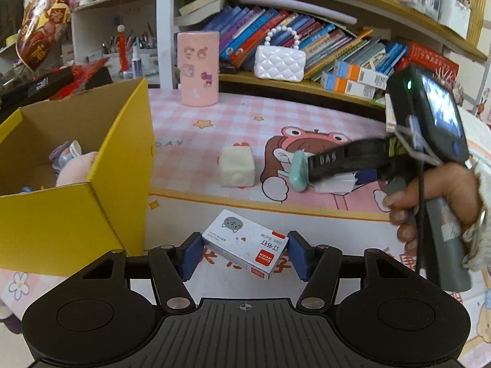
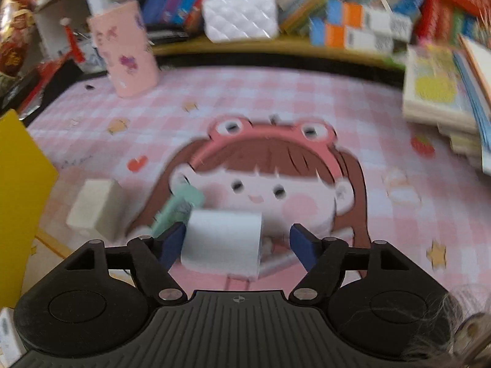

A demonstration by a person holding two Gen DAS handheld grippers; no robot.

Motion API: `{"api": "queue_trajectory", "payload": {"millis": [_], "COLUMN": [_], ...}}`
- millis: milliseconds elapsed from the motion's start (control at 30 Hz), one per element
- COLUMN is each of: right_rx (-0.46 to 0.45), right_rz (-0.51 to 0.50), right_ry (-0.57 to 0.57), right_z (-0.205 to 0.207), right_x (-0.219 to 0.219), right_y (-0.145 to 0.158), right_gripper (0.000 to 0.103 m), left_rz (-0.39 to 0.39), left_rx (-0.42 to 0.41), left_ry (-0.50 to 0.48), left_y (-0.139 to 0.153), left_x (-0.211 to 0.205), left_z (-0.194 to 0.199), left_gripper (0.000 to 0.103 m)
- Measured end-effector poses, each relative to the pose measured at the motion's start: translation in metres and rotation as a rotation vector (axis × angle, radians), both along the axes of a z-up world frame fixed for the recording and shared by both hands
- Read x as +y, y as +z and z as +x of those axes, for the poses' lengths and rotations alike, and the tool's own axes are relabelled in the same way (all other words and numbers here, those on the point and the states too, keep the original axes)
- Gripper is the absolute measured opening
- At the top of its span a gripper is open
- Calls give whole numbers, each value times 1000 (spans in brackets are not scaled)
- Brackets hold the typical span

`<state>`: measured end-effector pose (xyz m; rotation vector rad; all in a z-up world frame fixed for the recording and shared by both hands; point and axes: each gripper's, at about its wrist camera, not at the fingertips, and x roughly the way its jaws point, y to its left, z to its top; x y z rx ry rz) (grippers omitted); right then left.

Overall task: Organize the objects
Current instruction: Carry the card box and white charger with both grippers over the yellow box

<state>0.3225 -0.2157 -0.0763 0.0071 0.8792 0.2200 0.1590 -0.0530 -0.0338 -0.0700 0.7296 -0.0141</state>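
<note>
Left tool (image 1: 245, 253) clamps the staple box (image 1: 245, 250) (yellow carton (image 1: 92, 165) beside).

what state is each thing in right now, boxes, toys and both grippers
yellow cardboard box: open, soft toys inside
white cat-print staple box: tilted, clamped in left jaws
left gripper: shut on staple box
right gripper: open
white rectangular block: between right jaws, unclamped
cream cube toy: loose on pink checked mat
</note>
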Motion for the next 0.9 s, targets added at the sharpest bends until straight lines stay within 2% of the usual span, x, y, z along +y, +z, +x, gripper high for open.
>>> {"api": "queue_trajectory", "payload": {"millis": [67, 333, 633, 900], "right_rx": [-31, -53, -29, 5], "right_rz": [-64, -27, 50, 87], "right_ry": [31, 31, 21, 85], "right_z": [-6, -39, -120, -195], "right_x": [6, 0, 8, 52], "right_y": [-2, 11, 44, 55], "right_gripper": [62, 62, 62, 62], "left_rz": [1, -14, -36, -43], "left_rx": [-7, -25, -35, -37], "left_ry": [-1, -7, -19, 17], "left_y": [2, 5, 7, 12], "left_x": [0, 6, 29, 70], "left_z": [-4, -21, -52, -96], "left_gripper": [59, 59, 59, 59]}}
